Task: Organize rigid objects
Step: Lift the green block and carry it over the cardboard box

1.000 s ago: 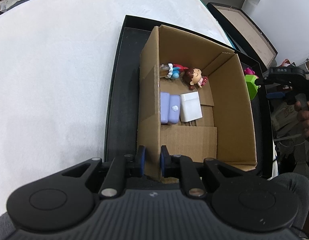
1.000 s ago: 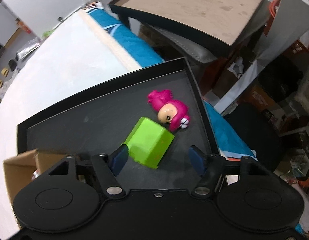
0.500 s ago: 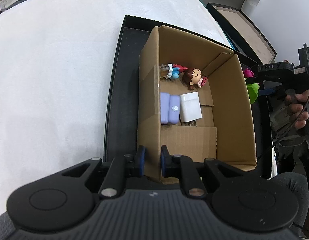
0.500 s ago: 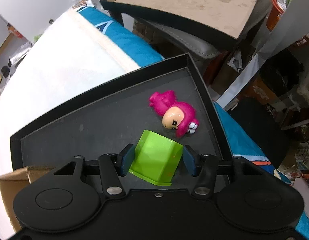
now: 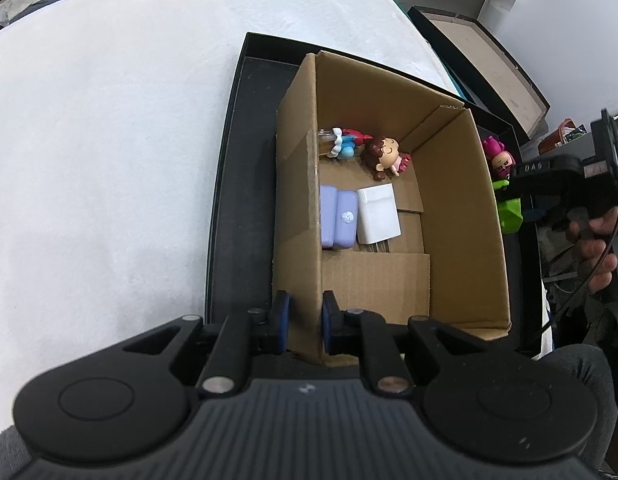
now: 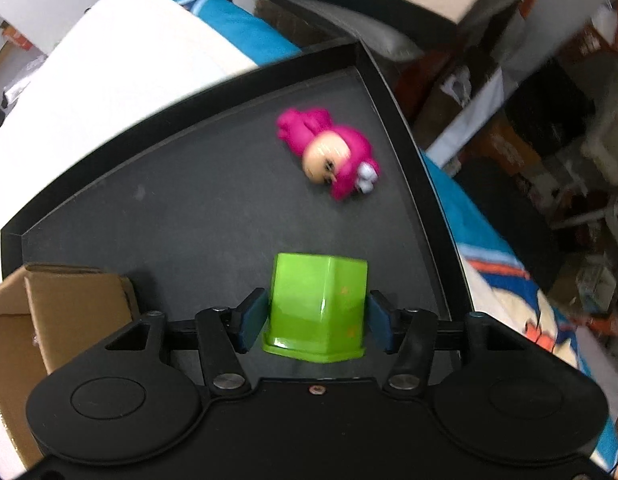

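Right wrist view shows the green block low in the middle of the frame, on the black tray. A second ago the right gripper had its jaws wide apart around the block; now they are pressed on its two sides. So the block looks ready to lift into the cardboard box. Up and to the right lies the pink doll, apart from the block. Over in the left wrist view, the left gripper is clamped on the box's near wall. That tall wall stands in the way.
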{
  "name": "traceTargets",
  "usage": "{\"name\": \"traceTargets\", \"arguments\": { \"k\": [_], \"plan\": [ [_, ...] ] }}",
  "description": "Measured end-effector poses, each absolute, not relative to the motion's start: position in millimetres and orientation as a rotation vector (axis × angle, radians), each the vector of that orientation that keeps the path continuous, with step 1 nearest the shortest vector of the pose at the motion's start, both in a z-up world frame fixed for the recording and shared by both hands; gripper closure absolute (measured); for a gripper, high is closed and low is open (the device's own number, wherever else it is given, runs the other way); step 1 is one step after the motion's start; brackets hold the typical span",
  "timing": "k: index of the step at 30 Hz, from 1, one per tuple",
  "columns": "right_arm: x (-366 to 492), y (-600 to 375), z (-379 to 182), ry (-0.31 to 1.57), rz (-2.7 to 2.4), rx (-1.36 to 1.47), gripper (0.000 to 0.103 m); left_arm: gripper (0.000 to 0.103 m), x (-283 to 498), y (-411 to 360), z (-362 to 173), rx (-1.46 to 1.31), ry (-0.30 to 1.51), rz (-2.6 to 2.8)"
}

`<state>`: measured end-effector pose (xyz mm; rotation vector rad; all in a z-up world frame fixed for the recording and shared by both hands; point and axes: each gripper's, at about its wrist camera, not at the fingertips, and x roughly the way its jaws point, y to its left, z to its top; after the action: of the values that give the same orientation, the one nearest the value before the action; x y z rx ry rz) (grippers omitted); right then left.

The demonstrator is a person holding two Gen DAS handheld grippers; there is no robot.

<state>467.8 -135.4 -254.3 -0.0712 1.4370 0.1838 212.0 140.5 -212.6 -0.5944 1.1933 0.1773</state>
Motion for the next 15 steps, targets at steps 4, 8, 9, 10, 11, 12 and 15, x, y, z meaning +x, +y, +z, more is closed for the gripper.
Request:
{"name": "traceTargets", "arguments": {
  "k": [4, 8, 9, 10, 11, 12, 15],
  "plan": [
    [460.1, -145.2, -254.5, 1.439, 0.19, -0.052, 0.051, 0.088, 211.1, 139.5, -211.9, -0.59, 1.19, 0.175],
    [454.0, -150.4, -245.1, 1.426, 0.204, -0.049, 0.051, 0.088, 210.7, 138.4, -210.5, -0.584, 1.188, 0.176],
    [452.4, -151.2, -242.0, 1.424, 0.21, -0.046, 0.051, 0.088, 210.5, 138.2, -210.1, -0.582, 1.187, 0.176],
    [450.7, -151.4, -238.7, 1.417, 0.216, -0.049, 0.051, 0.088, 210.1, 137.9, -209.8, -0.582, 1.187, 0.175],
    [449.1, -152.1, -234.7, 1.409, 0.218, -0.054, 0.051, 0.088, 209.4, 137.7, -209.7, -0.582, 1.186, 0.175],
    [448.7, -152.8, -232.4, 1.405, 0.219, -0.056, 0.051, 0.088, 209.1, 137.4, -209.7, -0.583, 1.186, 0.175],
    [445.5, -155.2, -223.2, 1.393, 0.227, -0.062, 0.051, 0.088, 208.1, 137.2, -209.0, -0.585, 1.183, 0.172]
  ]
}}
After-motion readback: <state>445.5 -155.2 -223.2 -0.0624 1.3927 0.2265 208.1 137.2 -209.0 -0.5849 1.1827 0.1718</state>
